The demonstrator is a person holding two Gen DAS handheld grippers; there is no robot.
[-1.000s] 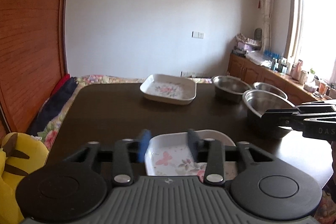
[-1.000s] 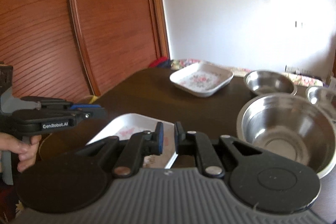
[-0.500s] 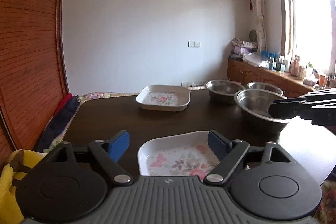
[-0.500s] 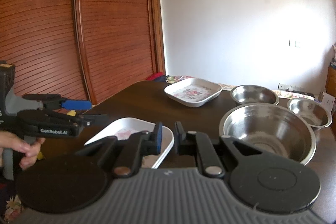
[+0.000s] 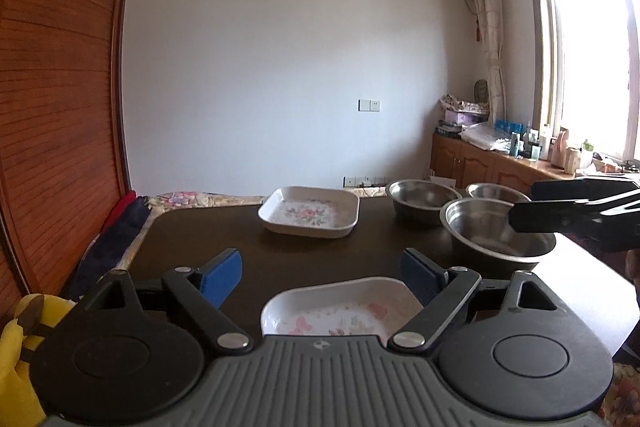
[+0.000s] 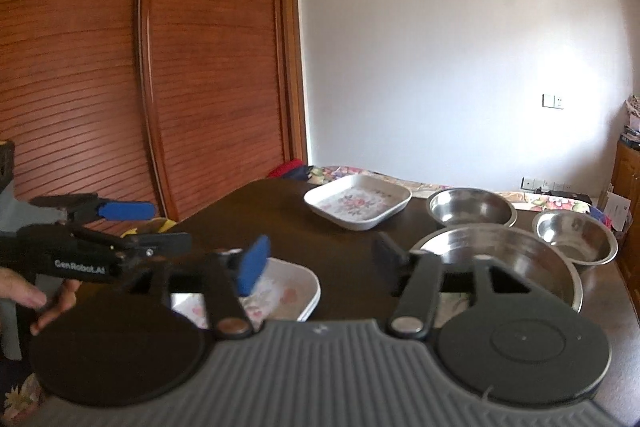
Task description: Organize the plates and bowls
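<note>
A white floral square plate (image 5: 340, 307) lies at the near edge of the dark table (image 5: 240, 243), just below my open, empty left gripper (image 5: 320, 275). It also shows in the right wrist view (image 6: 288, 291). A second floral plate (image 5: 310, 217) (image 6: 358, 201) sits farther back. Three steel bowls stand at the right: a large one (image 5: 496, 235) (image 6: 520, 263), a medium one (image 5: 420, 199) (image 6: 472, 207) and a small one (image 5: 496, 191) (image 6: 576, 235). My right gripper (image 6: 320, 263) is open and empty above the table, between the near plate and the large bowl. It shows side-on in the left wrist view (image 5: 532, 207), over the large bowl.
A wooden slatted wardrobe (image 6: 120, 87) stands left of the table. A yellow soft toy (image 5: 16, 343) and folded cloth (image 5: 116, 239) lie at the table's left side. A cluttered wooden cabinet (image 5: 500, 163) runs under the window at the right.
Both grippers have risen and tilted up. The left gripper opened wide first; the right gripper, shut until half a second ago, has now opened.
</note>
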